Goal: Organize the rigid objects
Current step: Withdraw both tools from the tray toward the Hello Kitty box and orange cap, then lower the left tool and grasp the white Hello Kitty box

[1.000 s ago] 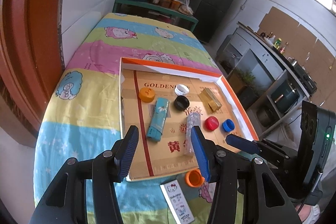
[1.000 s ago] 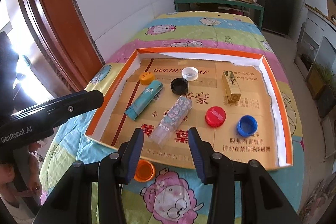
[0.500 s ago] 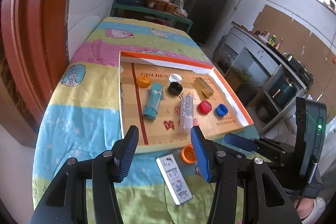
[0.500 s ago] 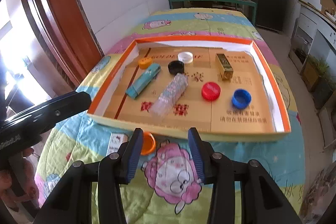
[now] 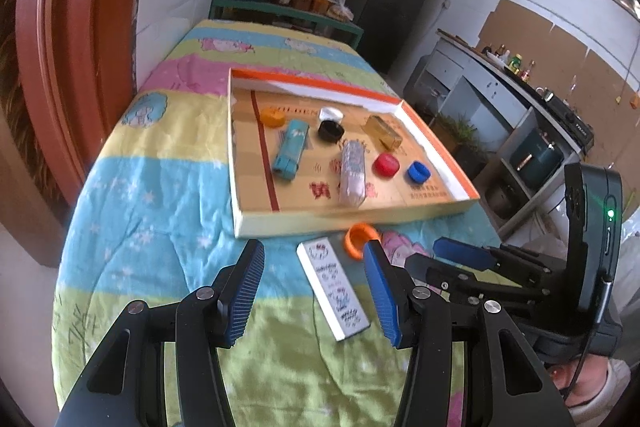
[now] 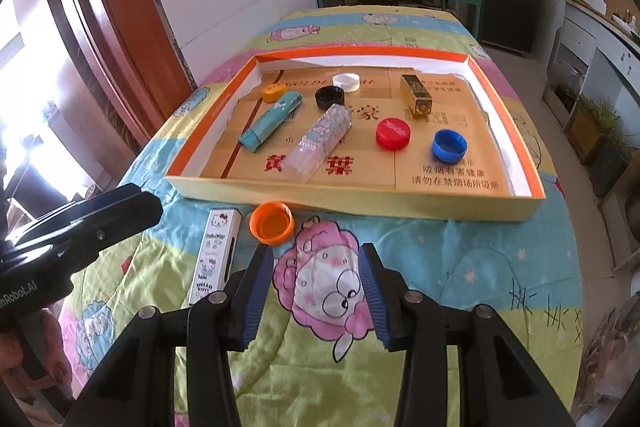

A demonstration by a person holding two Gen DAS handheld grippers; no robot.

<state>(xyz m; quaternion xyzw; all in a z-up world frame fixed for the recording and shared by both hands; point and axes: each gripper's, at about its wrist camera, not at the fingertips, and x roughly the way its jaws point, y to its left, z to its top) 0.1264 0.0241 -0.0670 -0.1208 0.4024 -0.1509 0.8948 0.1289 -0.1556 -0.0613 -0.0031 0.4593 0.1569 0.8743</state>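
While the tray (image 6: 352,193) already holds most items, two lie outside it on the tabletop (image 5: 160,187): white carton (image 5: 334,293) and orange cap (image 6: 272,223), just beside the near wall. Left tool (image 5: 316,295) spread, empty, carton between its fingers' line, long axis running away from it. Right tool (image 6: 316,297) spread, empty, cap just ahead-left. Left hand nearer carton; open quilt all round
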